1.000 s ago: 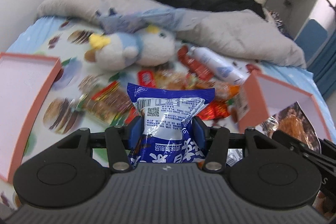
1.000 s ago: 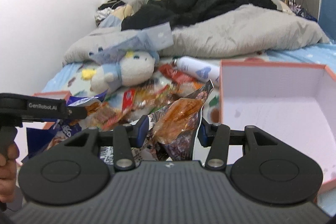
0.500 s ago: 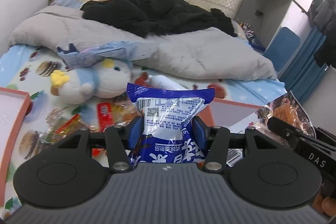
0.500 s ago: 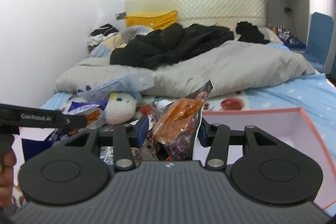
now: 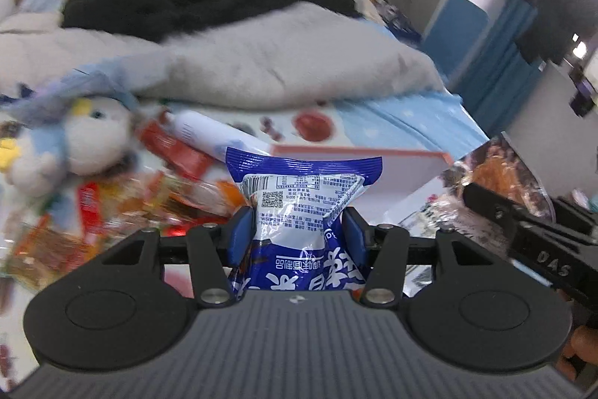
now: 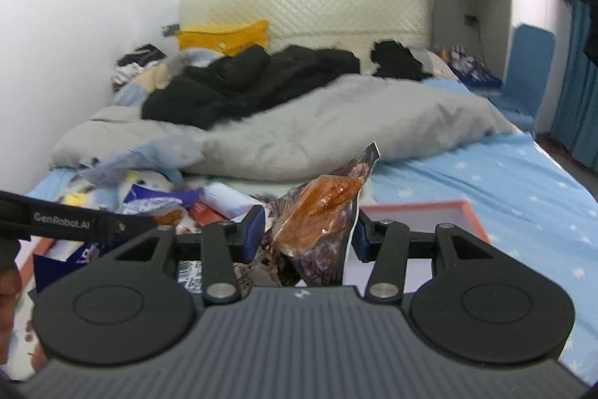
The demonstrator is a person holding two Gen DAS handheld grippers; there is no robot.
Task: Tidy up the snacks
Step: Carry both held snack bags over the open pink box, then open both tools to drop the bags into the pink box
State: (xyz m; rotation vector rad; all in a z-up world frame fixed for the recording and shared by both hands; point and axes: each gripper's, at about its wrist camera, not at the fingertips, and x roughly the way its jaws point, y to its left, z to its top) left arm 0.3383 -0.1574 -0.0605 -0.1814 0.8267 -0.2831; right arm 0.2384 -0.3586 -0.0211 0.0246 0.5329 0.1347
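We are pinching a blue-and-white snack packet (image 5: 299,212) upright in our left gripper (image 5: 297,238), and our right gripper (image 6: 308,234) is squeezing a crinkled orange-and-dark snack bag (image 6: 321,212). Just beyond both, a pink-rimmed box (image 6: 422,206) is lying on the blue sheet (image 6: 504,182). Loose snacks (image 5: 123,204) are sitting beside a plush toy (image 5: 74,144), with a grey duvet (image 6: 317,129) farther back.
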